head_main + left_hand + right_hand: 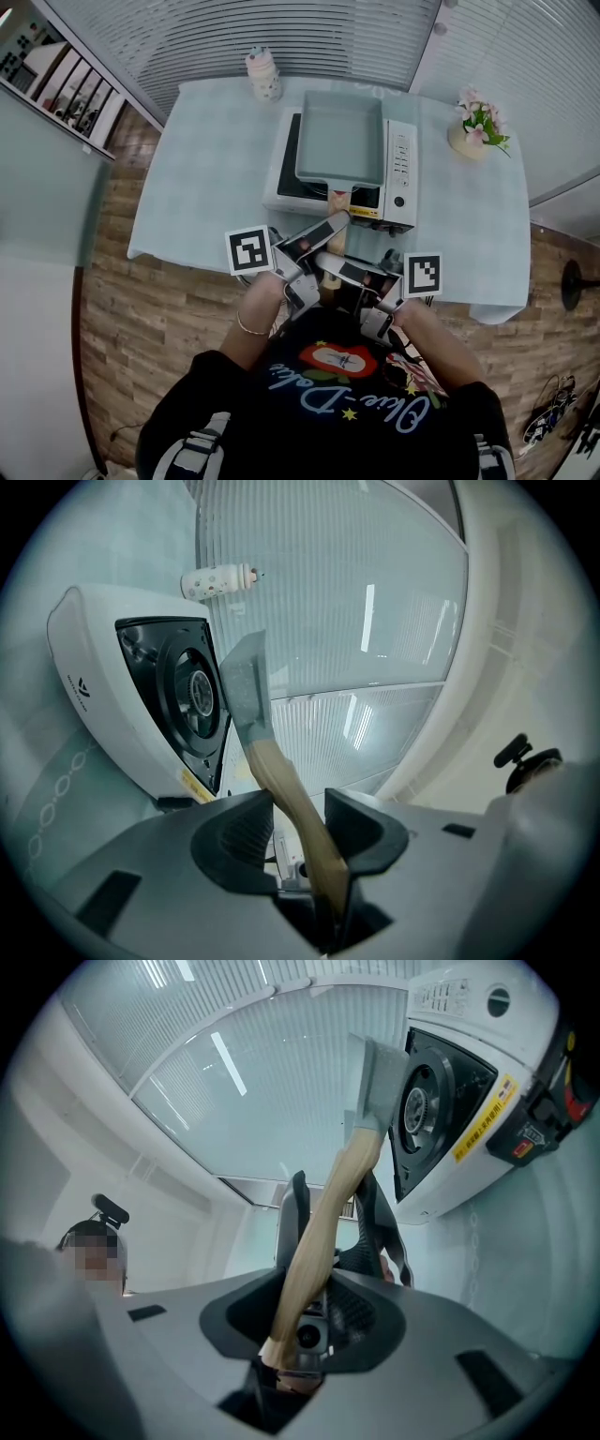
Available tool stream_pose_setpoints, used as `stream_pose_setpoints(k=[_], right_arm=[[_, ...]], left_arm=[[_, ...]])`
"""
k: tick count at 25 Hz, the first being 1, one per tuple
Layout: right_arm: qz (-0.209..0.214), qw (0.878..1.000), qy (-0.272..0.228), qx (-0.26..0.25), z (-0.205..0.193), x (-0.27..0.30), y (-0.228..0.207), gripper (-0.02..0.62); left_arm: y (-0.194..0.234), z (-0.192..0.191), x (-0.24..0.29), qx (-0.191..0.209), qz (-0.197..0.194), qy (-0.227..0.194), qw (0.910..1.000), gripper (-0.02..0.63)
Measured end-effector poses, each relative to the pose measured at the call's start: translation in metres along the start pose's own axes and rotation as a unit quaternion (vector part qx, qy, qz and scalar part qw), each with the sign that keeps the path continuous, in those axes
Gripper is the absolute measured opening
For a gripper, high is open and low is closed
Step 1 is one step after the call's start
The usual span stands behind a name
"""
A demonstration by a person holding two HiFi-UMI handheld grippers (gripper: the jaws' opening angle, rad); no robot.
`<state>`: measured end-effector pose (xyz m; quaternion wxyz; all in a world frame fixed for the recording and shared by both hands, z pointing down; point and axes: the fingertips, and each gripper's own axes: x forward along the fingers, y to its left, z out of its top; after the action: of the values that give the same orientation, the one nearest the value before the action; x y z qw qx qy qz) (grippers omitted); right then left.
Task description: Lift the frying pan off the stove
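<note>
Above the stove, my left fingers and right fingers clamp the wooden handle of the square frying pan.

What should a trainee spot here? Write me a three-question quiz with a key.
1. True or false: the left gripper and right gripper both grip the pan's handle.
2. What stands at the table's far right corner? A flowers; B kettle; C mug.
3. What appliance is under the pan?
Key: 1 true; 2 A; 3 the stove.
</note>
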<state>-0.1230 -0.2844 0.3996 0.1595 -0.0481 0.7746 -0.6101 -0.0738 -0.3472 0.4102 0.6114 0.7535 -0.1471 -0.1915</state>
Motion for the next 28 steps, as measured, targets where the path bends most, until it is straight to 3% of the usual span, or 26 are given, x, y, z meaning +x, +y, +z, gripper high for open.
stream_pose_setpoints(k=[14,28], right_arm=[[0.014,0.999,0.025,-0.032,0.003,0.0,0.034,0.114],[0.019,0.998,0.023,-0.053,0.004,0.0,0.048,0.118]], left_arm=[[-0.036,0.002,0.006,0.035,-0.014,-0.018,0.9991,0.166],[-0.052,0.001,0.008,0.046,-0.026,-0.018,0.9984,0.166]])
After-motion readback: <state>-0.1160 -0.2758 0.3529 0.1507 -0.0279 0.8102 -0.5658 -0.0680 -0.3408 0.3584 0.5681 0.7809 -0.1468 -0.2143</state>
